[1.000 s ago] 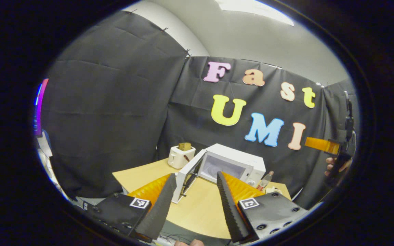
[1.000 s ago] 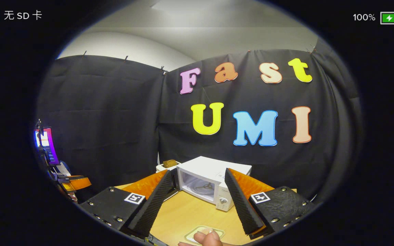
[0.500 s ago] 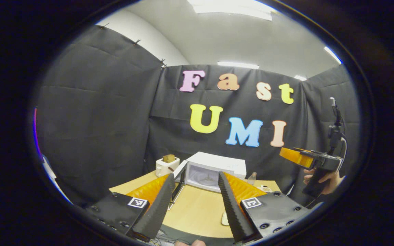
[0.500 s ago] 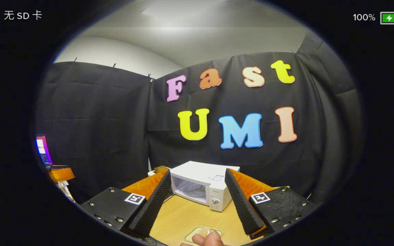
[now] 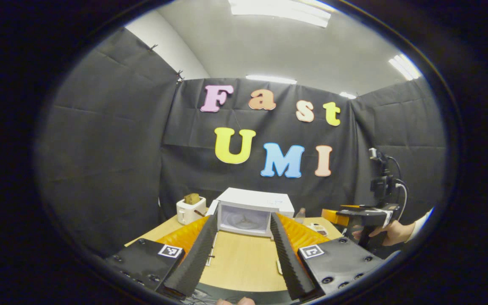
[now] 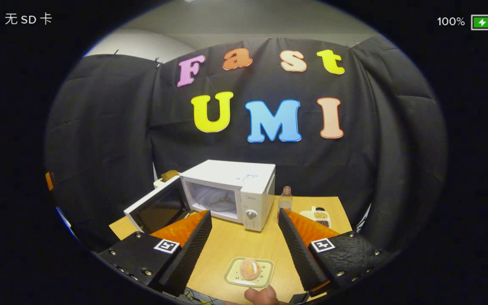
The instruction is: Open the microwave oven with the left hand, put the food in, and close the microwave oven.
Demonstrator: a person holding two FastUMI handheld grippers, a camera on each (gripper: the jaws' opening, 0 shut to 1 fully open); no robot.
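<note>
- Right tongs (image 6: 244,241) hang spread wide with nothing between the 2 fingers, tilted down over the near edge of the surface (image 6: 235,248).
- Right below that gap sits the food (image 6: 250,268), a round orange-tan item on a small pale tray (image 6: 265,273), near the front edge; a fingertip (image 6: 261,293) of the holding hand pokes in just beside the tray.
- Left tongs (image 5: 242,254) are released too, fingers apart and empty, aimed straight at the microwave (image 5: 250,212) from well back.
- From that left gripper view, the right tongs show off to the side, gripped by a hand (image 5: 390,233) with a pale sleeve.
- The microwave door (image 6: 159,209) is swung out on its hinge side, and the cavity (image 6: 214,201) with its turntable is exposed, so the opening step looks done.
- Step in hand, as I read it: picking up the food. The next move calls for the right tongs to drop and close on the tray or the food, then carry it forward into the cavity, well apart from it for now.
- Beyond: a toaster (image 5: 189,208) beside the microwave, a small bottle (image 6: 285,199) and a little white item (image 6: 320,216) on the far side.
</note>
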